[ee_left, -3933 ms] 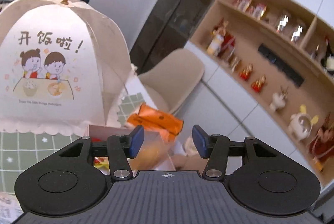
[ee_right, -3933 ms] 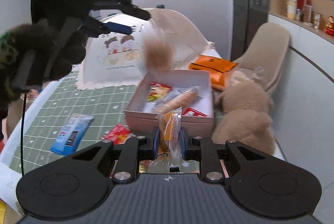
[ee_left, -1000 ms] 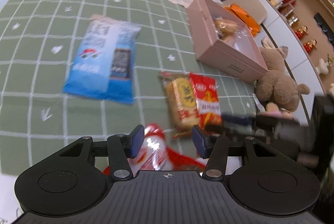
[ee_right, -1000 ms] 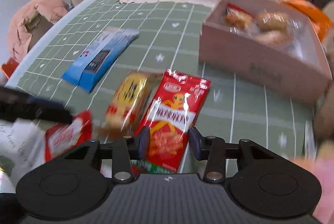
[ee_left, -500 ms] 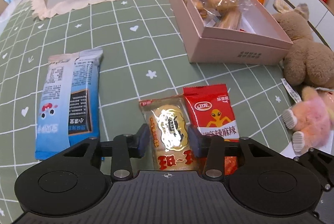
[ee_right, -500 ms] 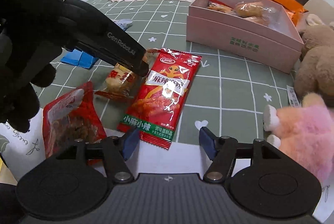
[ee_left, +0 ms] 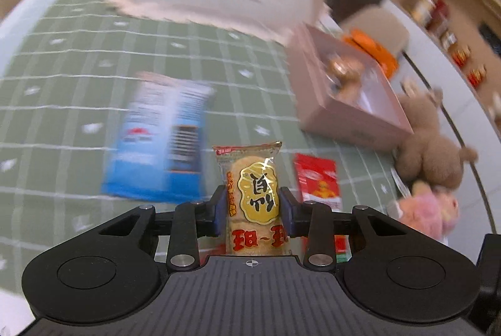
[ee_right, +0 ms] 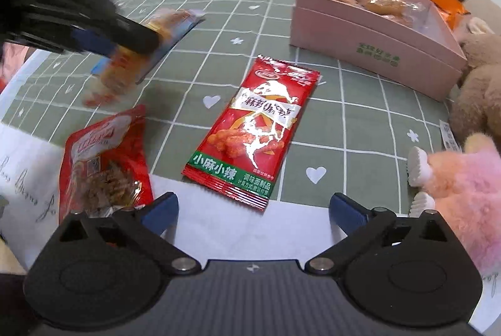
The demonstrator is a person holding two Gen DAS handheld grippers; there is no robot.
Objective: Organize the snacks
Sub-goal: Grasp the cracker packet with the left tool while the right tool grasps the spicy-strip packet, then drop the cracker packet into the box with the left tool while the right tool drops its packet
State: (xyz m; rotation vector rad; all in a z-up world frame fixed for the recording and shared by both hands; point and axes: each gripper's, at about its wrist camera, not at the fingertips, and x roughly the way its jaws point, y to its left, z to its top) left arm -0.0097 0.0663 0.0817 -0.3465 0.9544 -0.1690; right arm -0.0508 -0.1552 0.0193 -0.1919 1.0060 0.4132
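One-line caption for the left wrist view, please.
Left gripper jaws closing on a rice cracker packet, held above the green tablecloth.

**Snacks on the green checked cloth**

A gold-and-orange cracker packet (ee_left: 252, 198) stands upright at the lower centre of the left wrist view. A long red spicy-strip packet (ee_right: 253, 129) lies flat and slanted at the centre of the right wrist view. A red packet with a clear window (ee_right: 103, 166) lies at the lower left. A blue packet (ee_left: 159, 141) lies flat, left of centre. The open pink box (ee_right: 375, 44) at the upper right holds wrapped pastries.
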